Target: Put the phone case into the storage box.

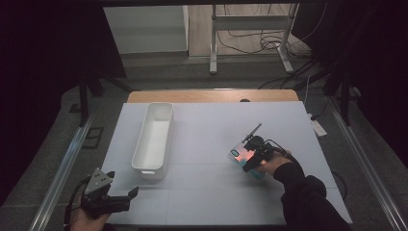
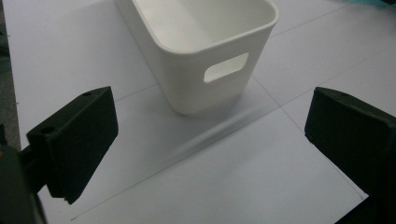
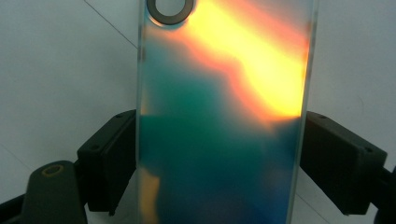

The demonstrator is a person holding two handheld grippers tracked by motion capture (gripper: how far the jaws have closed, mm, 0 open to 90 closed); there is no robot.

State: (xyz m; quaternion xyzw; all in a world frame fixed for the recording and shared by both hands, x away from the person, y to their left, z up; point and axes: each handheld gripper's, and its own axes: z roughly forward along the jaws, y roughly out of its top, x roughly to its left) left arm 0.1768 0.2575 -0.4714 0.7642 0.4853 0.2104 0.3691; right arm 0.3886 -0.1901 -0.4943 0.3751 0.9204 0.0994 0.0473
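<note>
- Right gripper [image 1: 250, 155] clamped on the phone [image 3: 224, 116], one black jaw pressing each long edge, so a proper side grip.
- Phone sitting right of centre on the white table [image 1: 207, 139], shiny teal-to-orange back facing up, camera ring at the end pointing away from the jaws.
- Can't tell whether it's already off the surface or just pinched flat against it; looks very low either way.
- Left gripper [image 1: 126, 196] parked at the near left corner, jaws spread wide with nothing between them, pointing toward the near end of the white bin [image 1: 154, 139].
- Bin standing left of centre, long side running near to far, looks empty inside, handle cut-out on the near end wall.
- Phone and bin well apart, bare table in between.
- Step in hand, best guess: the grab itself, done or just settling.
- Next up, probably: lift straight up, carry left across the table, then lower into the bin.
- Needs enough height to get over the rim, and the phone lined up lengthwise with that narrow trough before letting go.
- Glossy edges, so risk of it slipping or tilting in the pinch if swung quickly.
</note>
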